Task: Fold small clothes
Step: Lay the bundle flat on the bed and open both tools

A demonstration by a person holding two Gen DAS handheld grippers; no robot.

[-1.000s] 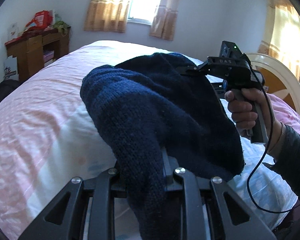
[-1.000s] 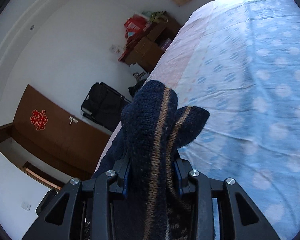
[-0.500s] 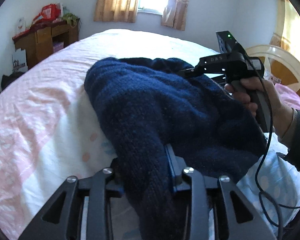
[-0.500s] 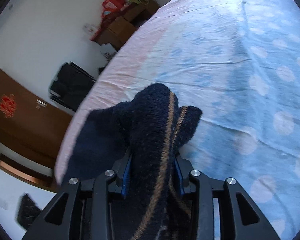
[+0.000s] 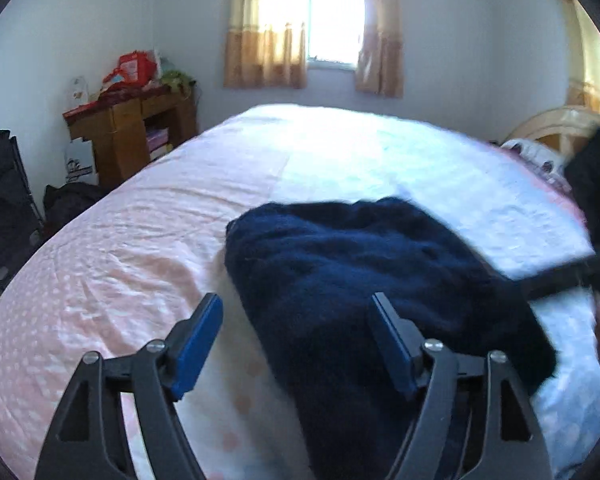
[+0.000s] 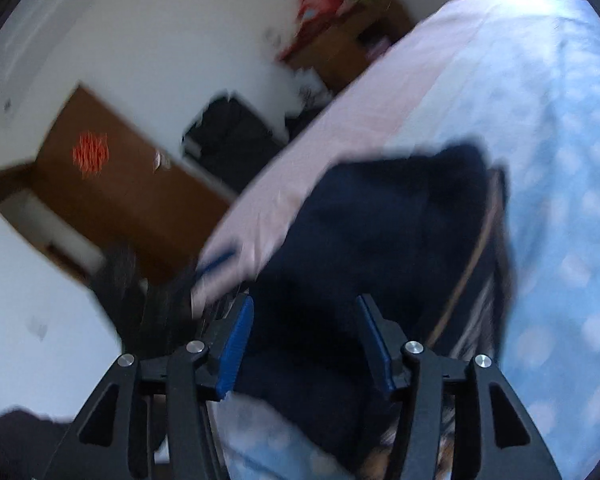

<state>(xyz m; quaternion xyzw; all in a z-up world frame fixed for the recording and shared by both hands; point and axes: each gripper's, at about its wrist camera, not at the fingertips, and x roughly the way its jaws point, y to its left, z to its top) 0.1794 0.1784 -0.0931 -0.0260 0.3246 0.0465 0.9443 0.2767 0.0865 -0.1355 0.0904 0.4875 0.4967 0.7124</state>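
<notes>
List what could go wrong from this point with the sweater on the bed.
1. The navy sweater lies bunched, not flat, so the fold may come out lumpy or spring open.
2. Both the left gripper and the right gripper are open right over the knit; their fingers could snag or drag it.
3. It lies near the bed edge and could slide off.

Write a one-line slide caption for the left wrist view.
Open left gripper over a navy sweater lying on the bed.
</notes>
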